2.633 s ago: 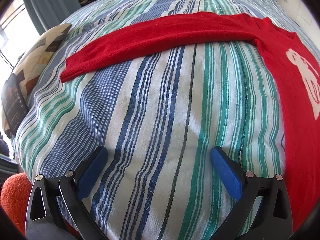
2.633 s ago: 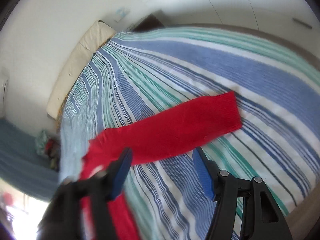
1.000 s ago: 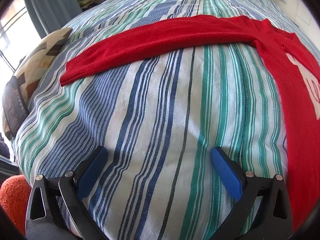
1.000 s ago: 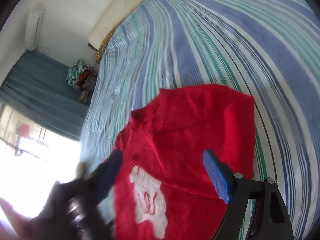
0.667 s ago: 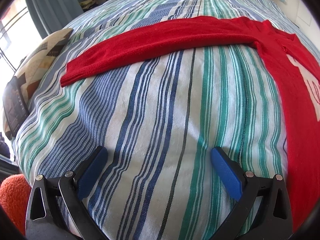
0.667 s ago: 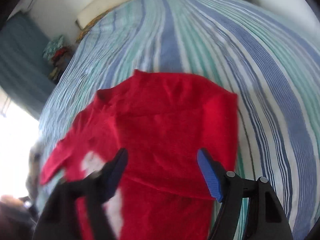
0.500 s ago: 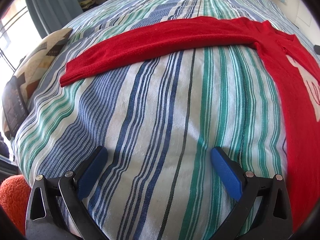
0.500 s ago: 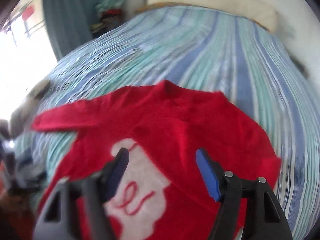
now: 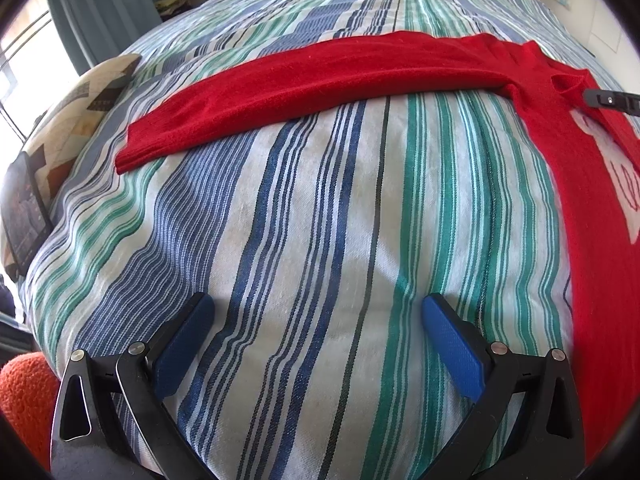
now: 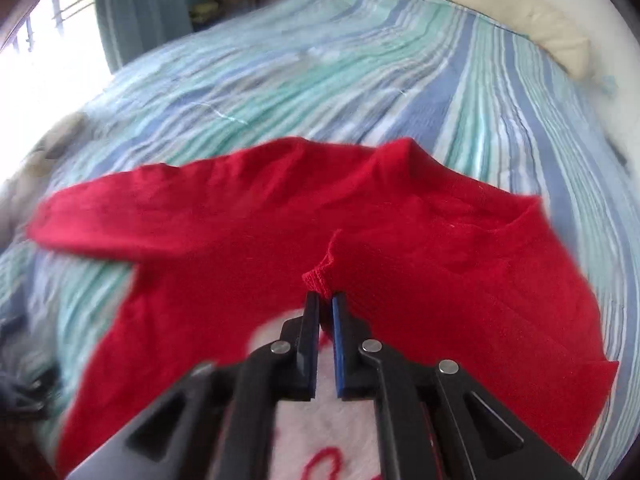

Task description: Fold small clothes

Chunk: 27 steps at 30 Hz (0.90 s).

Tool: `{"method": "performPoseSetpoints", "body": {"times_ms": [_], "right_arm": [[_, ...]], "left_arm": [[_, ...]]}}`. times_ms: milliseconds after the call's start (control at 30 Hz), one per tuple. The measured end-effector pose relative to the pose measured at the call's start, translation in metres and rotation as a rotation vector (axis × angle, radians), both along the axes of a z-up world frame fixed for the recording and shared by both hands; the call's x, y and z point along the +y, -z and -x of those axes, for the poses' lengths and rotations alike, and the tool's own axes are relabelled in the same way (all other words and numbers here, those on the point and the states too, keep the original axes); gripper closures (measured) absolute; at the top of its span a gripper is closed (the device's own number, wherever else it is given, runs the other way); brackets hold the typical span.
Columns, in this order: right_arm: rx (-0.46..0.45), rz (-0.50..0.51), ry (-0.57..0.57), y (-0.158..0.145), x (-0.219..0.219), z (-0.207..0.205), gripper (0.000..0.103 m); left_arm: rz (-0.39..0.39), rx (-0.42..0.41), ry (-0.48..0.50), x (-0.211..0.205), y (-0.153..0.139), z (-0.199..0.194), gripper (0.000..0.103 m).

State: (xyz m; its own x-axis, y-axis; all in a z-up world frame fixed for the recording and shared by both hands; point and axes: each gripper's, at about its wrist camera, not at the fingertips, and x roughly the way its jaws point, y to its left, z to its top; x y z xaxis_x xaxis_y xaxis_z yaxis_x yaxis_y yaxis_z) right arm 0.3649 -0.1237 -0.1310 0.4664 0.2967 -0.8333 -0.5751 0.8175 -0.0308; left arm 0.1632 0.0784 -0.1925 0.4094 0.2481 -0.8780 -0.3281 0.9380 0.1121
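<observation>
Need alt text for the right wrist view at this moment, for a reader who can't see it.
The right gripper, jaws nearly shut, pinches a small bunched fold of a red sweater that lies on a blue, green and white striped bedspread. One sleeve stretches out to the left, and part of a white patch with red markings shows beneath the gripper.

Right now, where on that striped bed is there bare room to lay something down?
The widest bare patch of striped bedspread lies between the left gripper, the red sweater's outstretched sleeve and its body. More bare stripes stretch beyond the sweater toward the cream headboard cushion. It is crowded where the right gripper pinches the sweater.
</observation>
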Motion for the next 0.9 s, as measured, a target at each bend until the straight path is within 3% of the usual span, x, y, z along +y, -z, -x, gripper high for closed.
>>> {"method": "performPoseSetpoints", "body": {"times_ms": [133,167,200,267,367,467,633,733,833,900], "right_arm": [[0.016,0.051,-0.146,0.007,0.016,0.026,0.096],[0.015,0.065,-0.140,0.010,0.015,0.028,0.087],[0.017,0.062,-0.123,0.012,0.012,0.028,0.060],[0.005,-0.009,-0.077,0.002,-0.004,0.032,0.033],[0.018,-0.167,0.006,-0.020,-0.045,0.033,0.033],[0.089,-0.271,0.163,-0.021,-0.106,0.026,0.033],[0.203,-0.210,0.552,0.019,-0.225,0.020,0.032],[0.108,-0.253,0.655,0.001,-0.272,0.053,0.031],[-0.003,-0.260,0.661,-0.028,-0.295,0.100,0.027],[-0.079,-0.221,0.662,-0.044,-0.304,0.135,0.018]], "left_arm": [[-0.015,-0.007,-0.001,-0.003,0.001,-0.001,0.000],[-0.017,-0.010,0.000,-0.003,0.001,0.000,0.000],[-0.018,-0.013,0.001,-0.003,0.001,0.001,0.000],[-0.017,-0.017,0.003,-0.004,0.001,0.002,0.000],[-0.018,-0.018,0.002,-0.004,0.001,0.001,0.000],[-0.023,-0.019,0.000,-0.004,0.001,0.002,0.000],[-0.021,-0.031,0.006,-0.004,0.001,0.005,0.000],[-0.022,-0.035,0.008,-0.005,0.000,0.006,0.000],[-0.017,-0.031,0.005,-0.005,0.000,0.005,0.000],[-0.012,-0.027,0.003,-0.004,0.000,0.004,0.000]]}}
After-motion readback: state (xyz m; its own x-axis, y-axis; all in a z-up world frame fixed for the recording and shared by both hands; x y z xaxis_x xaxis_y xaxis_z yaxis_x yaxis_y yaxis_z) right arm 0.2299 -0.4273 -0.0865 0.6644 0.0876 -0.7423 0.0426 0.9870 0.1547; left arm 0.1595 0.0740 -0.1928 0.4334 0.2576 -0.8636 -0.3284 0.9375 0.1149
